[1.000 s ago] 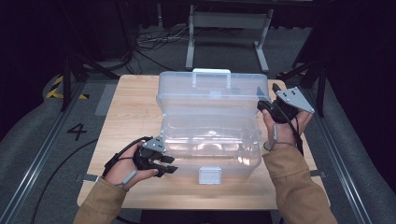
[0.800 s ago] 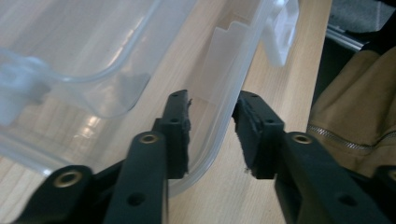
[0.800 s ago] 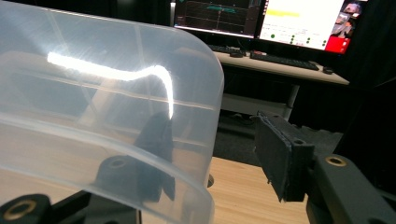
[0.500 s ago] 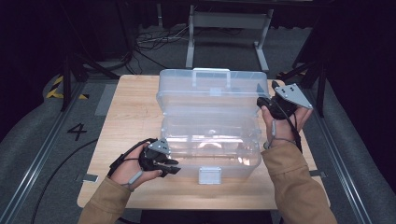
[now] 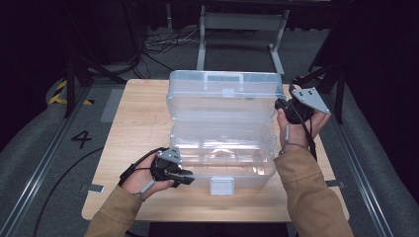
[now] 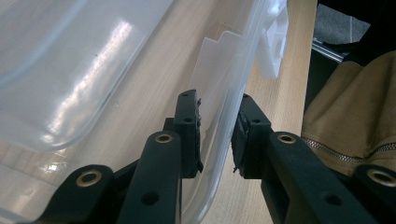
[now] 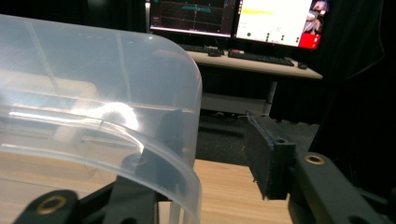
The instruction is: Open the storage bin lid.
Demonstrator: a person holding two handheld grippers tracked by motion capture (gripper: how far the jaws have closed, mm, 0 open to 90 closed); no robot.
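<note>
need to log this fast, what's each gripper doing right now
left gripper: jaws just closing around the front wall of the clear box, a gap left.
right gripper: jaws just closing around the lid edge, not gripping yet.

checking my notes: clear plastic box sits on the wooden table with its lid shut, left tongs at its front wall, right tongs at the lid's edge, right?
Not quite: the lid is raised, standing open behind the clear plastic box, as the high view shows. The rest holds: box on the wooden table, left tongs at its front wall, right tongs at the lid's edge.

Left gripper [image 6: 217, 135] jaws straddle clear box [image 6: 93, 70] wall.
</note>
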